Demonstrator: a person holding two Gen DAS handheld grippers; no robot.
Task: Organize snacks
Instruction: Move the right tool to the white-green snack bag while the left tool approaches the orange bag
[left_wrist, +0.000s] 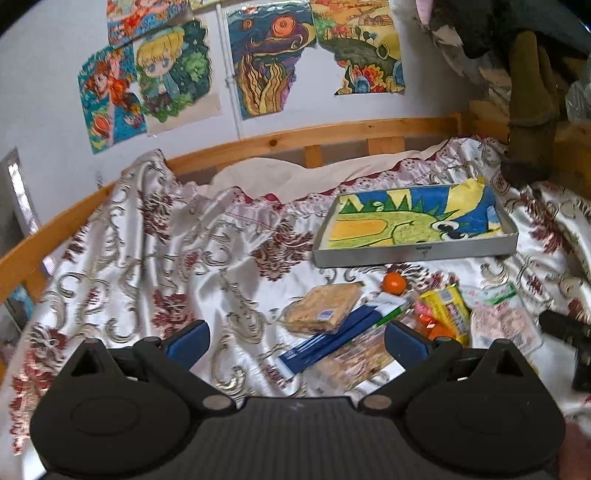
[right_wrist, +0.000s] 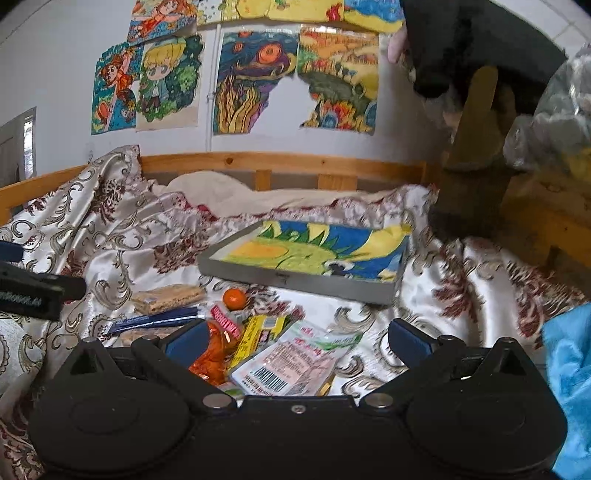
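Showing barcode: white-pink snack packet (right_wrist: 295, 363)

Snacks heaped on bedspread at 6 o'clock of grey tray (right_wrist: 295, 284), lined with drawing. Wafer pack (right_wrist: 168, 297) at 9 of orange ball (right_wrist: 235, 298); blue pack (left_wrist: 328, 345), orange pack (right_wrist: 214, 354), yellow pack (right_wrist: 258, 332), pink-white pouch (right_wrist: 291, 365) overlapping, possibly more beneath.

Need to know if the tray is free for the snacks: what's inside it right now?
The grey tray holds only a crayon drawing lining its floor; no snacks inside. What lies beneath the drawing is covered.
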